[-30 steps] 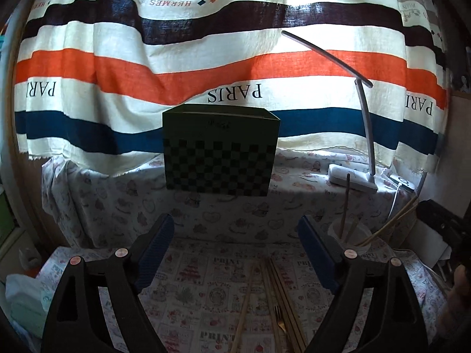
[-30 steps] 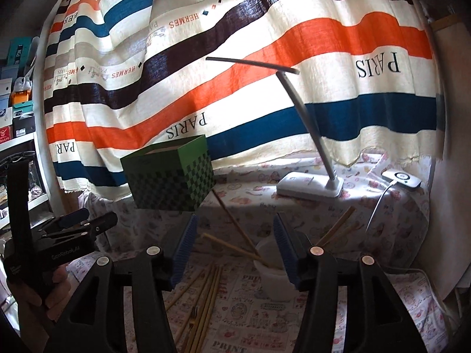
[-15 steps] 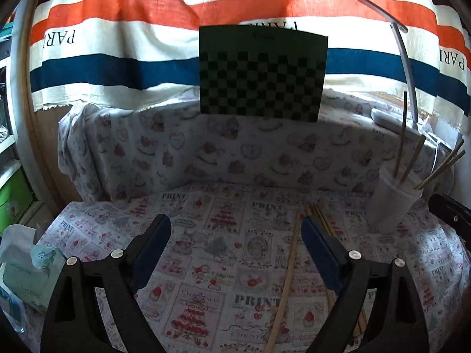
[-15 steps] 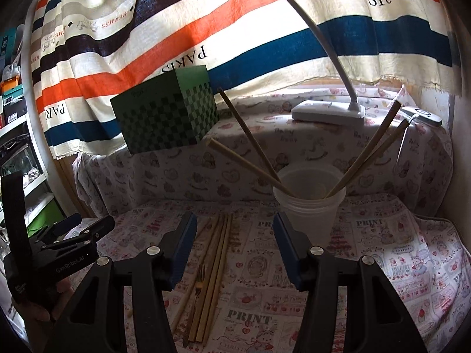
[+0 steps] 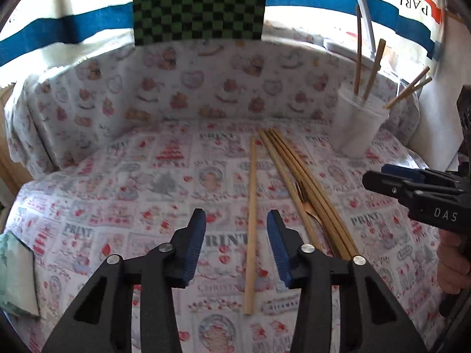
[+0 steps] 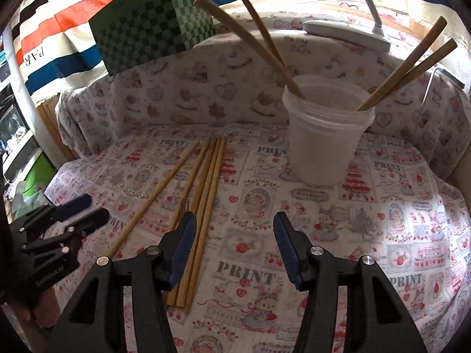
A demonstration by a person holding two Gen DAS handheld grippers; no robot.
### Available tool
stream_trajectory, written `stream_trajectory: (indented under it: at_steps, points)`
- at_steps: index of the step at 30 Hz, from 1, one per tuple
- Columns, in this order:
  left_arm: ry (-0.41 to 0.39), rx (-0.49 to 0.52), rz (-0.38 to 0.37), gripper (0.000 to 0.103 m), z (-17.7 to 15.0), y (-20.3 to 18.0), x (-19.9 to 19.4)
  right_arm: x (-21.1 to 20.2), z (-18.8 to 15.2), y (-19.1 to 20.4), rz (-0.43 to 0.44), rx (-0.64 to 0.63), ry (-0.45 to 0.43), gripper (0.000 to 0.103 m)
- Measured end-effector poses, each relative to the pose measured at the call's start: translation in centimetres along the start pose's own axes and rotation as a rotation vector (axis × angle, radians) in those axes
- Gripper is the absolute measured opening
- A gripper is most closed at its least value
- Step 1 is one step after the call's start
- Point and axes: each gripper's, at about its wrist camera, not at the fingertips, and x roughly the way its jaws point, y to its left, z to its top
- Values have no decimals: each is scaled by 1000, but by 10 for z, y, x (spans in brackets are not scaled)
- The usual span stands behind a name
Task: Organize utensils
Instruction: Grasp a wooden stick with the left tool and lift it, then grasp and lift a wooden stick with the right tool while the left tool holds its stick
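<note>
Green checkered box (image 6: 153, 26) beside white lamp base (image 6: 347, 33).

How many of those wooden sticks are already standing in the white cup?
4. Two lean left out of the white cup: one thick, one thinner. Two lean right, side by side. Shorter ones could be hidden inside.

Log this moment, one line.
left gripper open over lone chopstick | right gripper open, empty | cup holds four chopsticks
</note>
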Motion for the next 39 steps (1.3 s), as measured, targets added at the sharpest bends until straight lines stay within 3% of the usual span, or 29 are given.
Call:
stream_trajectory:
  at_steps: [8,10,12,16,19,22,25,29,31,34,36,39]
  points:
    - [191,-3,-82,27,-10,-9,23,8,-2,0,-23,14,43,57]
    - [183,43,-79,26,-11,-12,23,15,-2,-5,1,39,80,57]
    - [182,25,-84,26,-11,-9,24,21,-1,-9,25,60,109,57]
    - [183,46,-88,25,-12,-8,23,22,-2,-11,12,68,105,57]
    - [169,60,-25,8,-13,-10,24,20,-3,-10,5,62,102,57]
    - [168,9,-46,7,-12,-1,22,19,-3,-8,6,60,103,57]
    - [38,-19,2,7,-7,5,4,19,-3,-5,-7,39,98,57]
    - [-157,-50,-40,6,-4,6,-33,26,-4,-2,13,35,134,57]
    - [-221,-50,-14,6,-5,5,-42,28,-5,-3,39,47,151,56]
    - [-282,-48,-1,6,-2,3,-50,30,-7,-2,61,45,167,49]
    - [-317,-58,-23,6,-1,5,-57,33,-10,3,75,28,185,38]
    - [-367,-78,3,6,1,8,-67,36,-14,9,71,16,204,29]
